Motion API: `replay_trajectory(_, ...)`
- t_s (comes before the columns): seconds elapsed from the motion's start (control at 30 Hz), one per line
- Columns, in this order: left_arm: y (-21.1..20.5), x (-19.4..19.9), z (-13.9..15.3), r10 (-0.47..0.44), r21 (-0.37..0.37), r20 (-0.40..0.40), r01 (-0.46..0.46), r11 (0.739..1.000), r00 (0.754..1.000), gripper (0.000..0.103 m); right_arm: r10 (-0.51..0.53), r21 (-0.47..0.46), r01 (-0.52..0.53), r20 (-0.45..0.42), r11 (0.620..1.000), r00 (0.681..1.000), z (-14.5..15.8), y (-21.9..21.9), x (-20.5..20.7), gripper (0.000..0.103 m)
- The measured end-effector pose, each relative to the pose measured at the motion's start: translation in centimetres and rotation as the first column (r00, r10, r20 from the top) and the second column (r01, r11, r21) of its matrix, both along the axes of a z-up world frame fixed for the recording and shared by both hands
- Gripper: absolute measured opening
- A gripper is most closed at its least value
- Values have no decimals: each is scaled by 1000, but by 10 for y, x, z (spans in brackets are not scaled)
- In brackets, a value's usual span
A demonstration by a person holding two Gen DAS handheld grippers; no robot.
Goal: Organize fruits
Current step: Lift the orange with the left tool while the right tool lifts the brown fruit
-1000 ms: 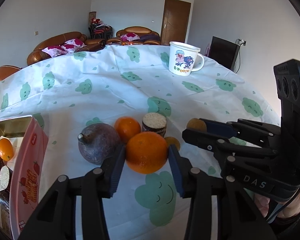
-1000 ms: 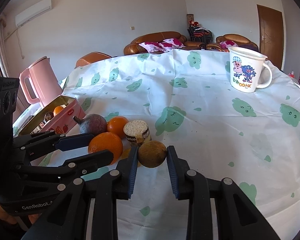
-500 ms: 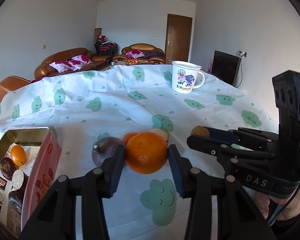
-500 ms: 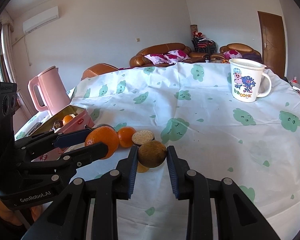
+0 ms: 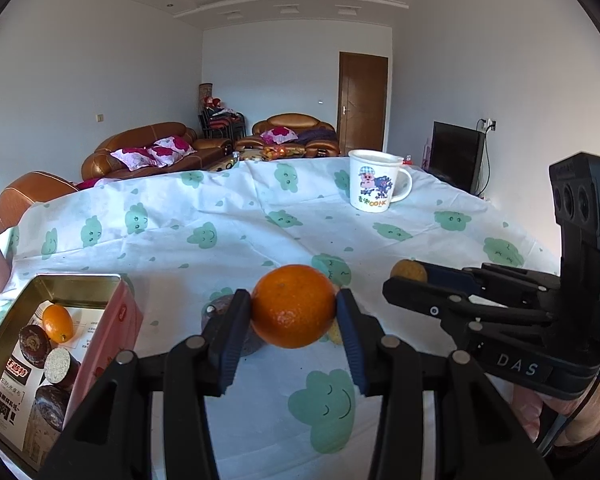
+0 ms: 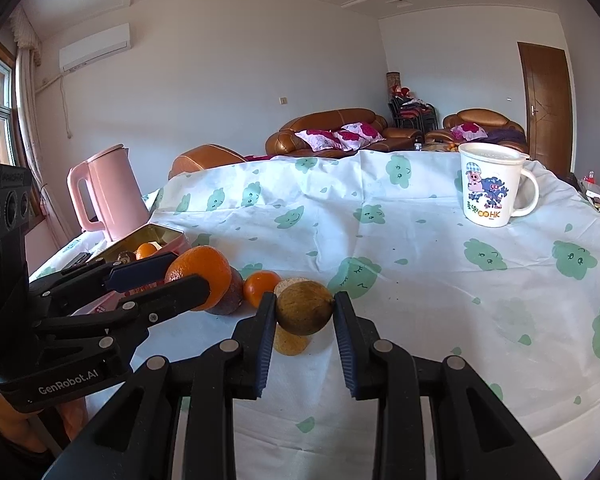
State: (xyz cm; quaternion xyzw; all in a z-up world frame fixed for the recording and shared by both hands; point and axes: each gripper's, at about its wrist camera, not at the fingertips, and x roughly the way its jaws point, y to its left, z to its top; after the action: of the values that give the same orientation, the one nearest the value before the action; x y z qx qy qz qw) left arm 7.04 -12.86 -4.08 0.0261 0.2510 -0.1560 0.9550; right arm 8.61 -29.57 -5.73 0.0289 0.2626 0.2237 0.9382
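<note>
With my left gripper [image 5: 294, 312] clamping the orange [image 5: 293, 306] and my right gripper [image 6: 305, 314] pinching the brown fruit [image 6: 305, 313], I carry each level over the tin [image 5: 66, 286] before letting go.

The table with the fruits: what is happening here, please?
A person holds a gripper in each hand. The left gripper is shut on a large orange, lifted off the tablecloth. The right gripper is shut on a brownish round fruit. More fruits lie below, and an open tin at the left already holds a few items.
</note>
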Motion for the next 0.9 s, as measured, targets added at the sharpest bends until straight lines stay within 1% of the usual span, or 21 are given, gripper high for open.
replay_trajectory(0.43,2,-11,6,17,-3,67,-16,1000,998,46,-2,8,1,67,1000,998,4,-2,-11,31)
replay_trajectory(0.9,4,-19,9,30,-7,115,-30,1000,993,46,-18,12,17,114,1000,993,7,-4,-19,31)
